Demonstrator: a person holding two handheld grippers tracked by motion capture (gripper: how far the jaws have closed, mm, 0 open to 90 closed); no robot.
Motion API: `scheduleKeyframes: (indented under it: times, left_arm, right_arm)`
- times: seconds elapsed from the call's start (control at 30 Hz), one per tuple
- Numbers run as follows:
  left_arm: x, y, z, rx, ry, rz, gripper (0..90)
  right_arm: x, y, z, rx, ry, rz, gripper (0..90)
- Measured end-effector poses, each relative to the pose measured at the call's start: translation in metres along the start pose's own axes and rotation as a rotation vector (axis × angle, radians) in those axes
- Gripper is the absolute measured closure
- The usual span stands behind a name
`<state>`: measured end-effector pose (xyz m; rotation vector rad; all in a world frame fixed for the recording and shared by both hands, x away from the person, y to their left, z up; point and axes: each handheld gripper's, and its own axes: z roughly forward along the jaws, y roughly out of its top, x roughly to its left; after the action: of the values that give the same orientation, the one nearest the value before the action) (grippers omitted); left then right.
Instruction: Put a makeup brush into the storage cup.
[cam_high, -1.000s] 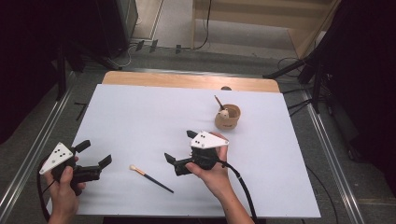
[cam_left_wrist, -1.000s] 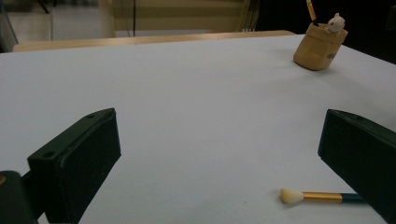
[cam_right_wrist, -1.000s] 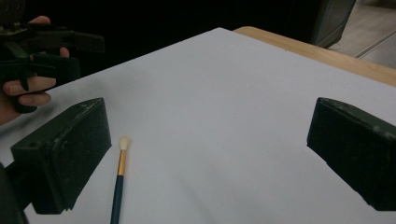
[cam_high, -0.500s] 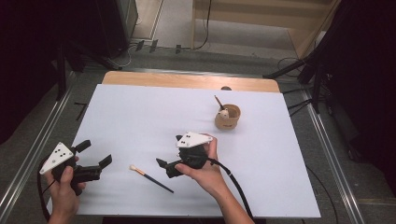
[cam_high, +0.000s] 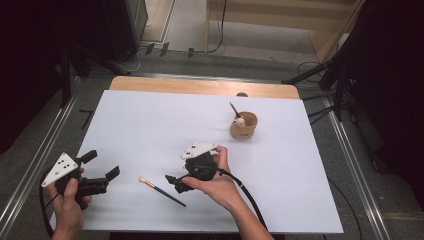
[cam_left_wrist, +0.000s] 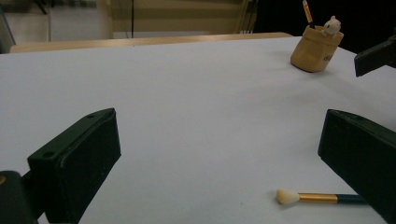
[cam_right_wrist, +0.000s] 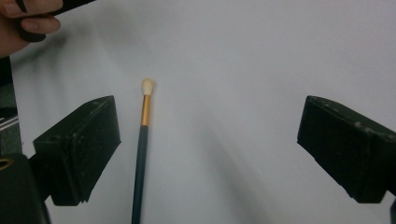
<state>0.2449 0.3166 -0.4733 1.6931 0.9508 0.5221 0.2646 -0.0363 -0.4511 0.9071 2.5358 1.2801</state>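
1. Gripping the left gripper (cam_high: 97, 172) at the near left corner of the sheet (cam_high: 165, 120), a hand (cam_high: 67, 207) holds it just above the surface; its jaws stand wide apart with nothing between them.
2. Lying on the sheet between the two grippers is the brush (cam_high: 161, 191), pale tip pointing toward the left gripper, dark handle running toward the near edge and the right.
3. In the left gripper view the brush (cam_left_wrist: 322, 198) shows just inside one jaw, its tip pale and its ferrule gold.
4. The right gripper (cam_high: 174, 182) is held by the right hand (cam_high: 220, 182) just beside the brush's handle, jaws pointing toward it.
5. Its jaws have just been closing a little but remain wide and released; in the right gripper view the brush (cam_right_wrist: 142, 140) lies between them, close to one jaw, and the pads do not press on it.
6. Farther back and to the right stands a tan cup (cam_high: 243, 126), well apart from both grippers, with a second brush (cam_high: 234, 110) upright in it.
7. Beyond the sheet a wooden table (cam_high: 200, 86) edge shows.
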Motion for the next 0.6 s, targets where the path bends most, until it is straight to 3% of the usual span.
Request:
scheduleKeyframes:
  times: [0.27,0.6]
  left_arm:
    - [-0.005,-0.001,0.001,0.011,0.005,0.008,0.0]
    - [-0.007,-0.001,0.001,0.014,0.008,0.018,0.0]
  right_arm:
    - [0.001,-0.003,0.002,0.091,0.032,0.007,9.1]
    - [0.005,-0.006,0.013,0.194,0.011,0.006,13.6]
